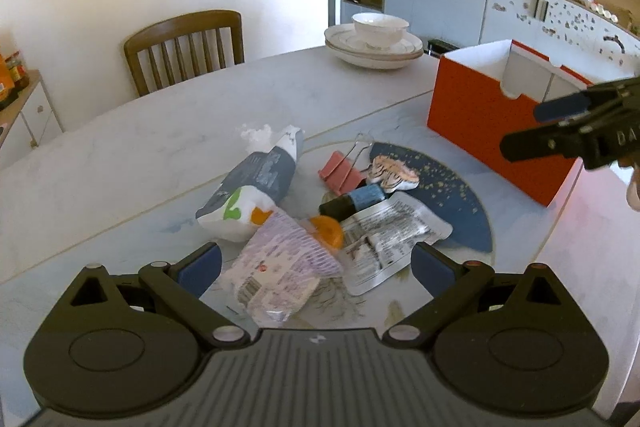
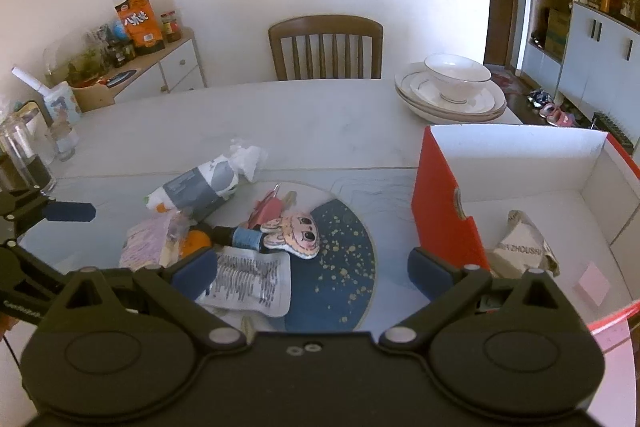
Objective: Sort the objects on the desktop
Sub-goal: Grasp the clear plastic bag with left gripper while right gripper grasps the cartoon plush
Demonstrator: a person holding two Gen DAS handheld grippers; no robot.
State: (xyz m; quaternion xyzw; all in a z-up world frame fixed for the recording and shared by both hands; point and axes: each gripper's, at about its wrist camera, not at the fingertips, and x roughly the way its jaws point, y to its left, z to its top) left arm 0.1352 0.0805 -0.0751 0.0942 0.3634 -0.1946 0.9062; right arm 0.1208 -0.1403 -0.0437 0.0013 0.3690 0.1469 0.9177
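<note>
Your left tool [image 1: 316,267] hung wide open and empty over the near edge of the clutter, its blue pads [image 1: 199,269] straddling a pale purple plastic snack packet [image 1: 280,267] on the pale marble-look surface [image 1: 160,147]. At the left of the heap lay a grey-and-white soft tissue pack [image 1: 256,187] with white tissue bunched at its far end. Just right of the purple packet sat a small round orange object [image 1: 329,230], then a silver foil sachet printed with black text [image 1: 388,239]. Behind these lay a black cylinder with a blue band [image 1: 354,203], a pink metal binder clip [image 1: 340,173] and a flat cartoon-face plush charm [image 2: 296,233], the last resting on a dark blue fan-shaped mat speckled with gold [image 2: 344,267]. Your right tool [image 2: 312,269] was also spread wide, gripping nothing, above that mat. Furthest right stood an open orange cardboard box with a white interior [image 2: 440,219], holding a crumpled paper wrapper [image 2: 520,247] and a pink sticky note [image 2: 592,285].
</note>
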